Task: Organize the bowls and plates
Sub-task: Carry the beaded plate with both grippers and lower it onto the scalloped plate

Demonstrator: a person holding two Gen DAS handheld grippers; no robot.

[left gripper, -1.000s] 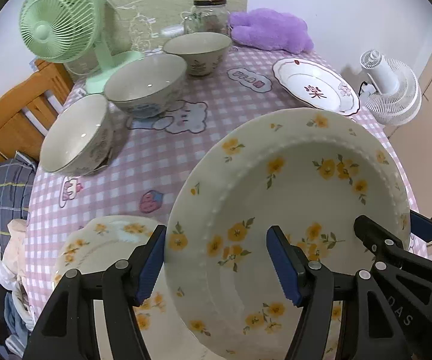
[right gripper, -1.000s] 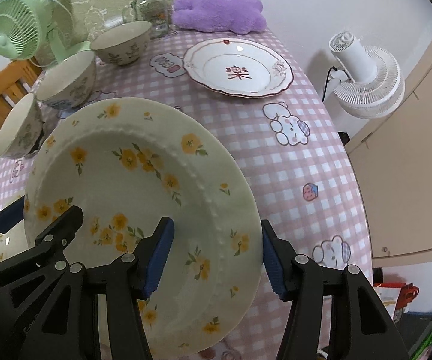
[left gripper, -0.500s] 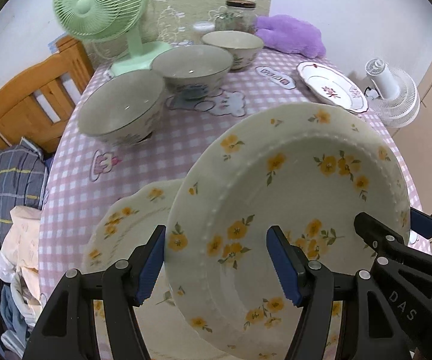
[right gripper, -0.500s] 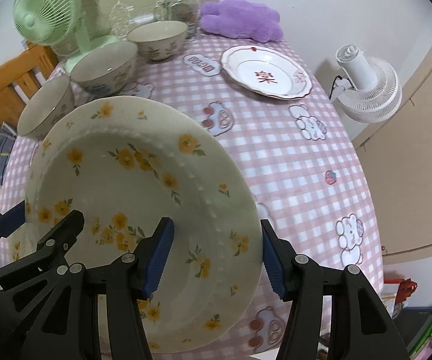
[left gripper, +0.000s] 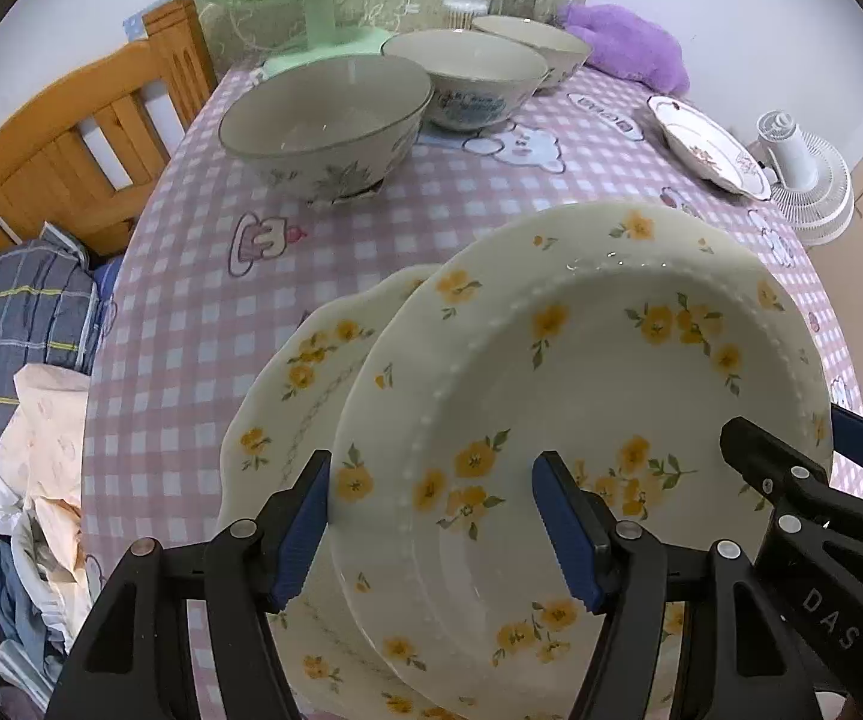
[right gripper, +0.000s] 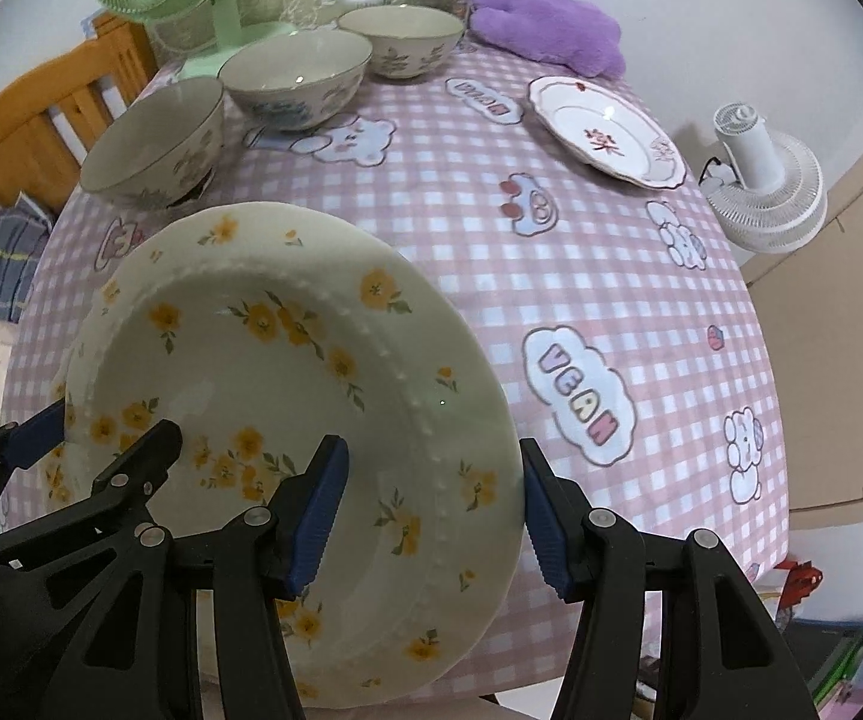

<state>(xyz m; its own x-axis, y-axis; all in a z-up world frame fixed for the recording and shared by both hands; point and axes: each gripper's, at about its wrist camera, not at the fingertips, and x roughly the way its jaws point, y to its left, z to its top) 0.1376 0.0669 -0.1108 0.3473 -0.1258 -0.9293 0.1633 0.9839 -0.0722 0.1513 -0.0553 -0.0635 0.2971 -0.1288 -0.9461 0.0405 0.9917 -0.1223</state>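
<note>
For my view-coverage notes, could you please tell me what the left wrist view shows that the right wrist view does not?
Only the left wrist view shows the scalloped yellow-flowered plate lying on the table under the held one.

Only the right wrist view shows the VEGAN cloud print on the tablecloth.

Both show the held flowered plate, gripped at opposite rims by the left gripper and right gripper, plus three bowls and the red-trimmed plate.

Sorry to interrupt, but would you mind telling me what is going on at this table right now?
A person is holding a cream plate with yellow flowers between two handheld grippers: the left gripper clamps its left rim, the right gripper its right rim. The plate hangs tilted above a second yellow-flowered scalloped plate lying on the pink checked tablecloth. Three ceramic bowls and a white red-trimmed plate sit farther back.
</note>
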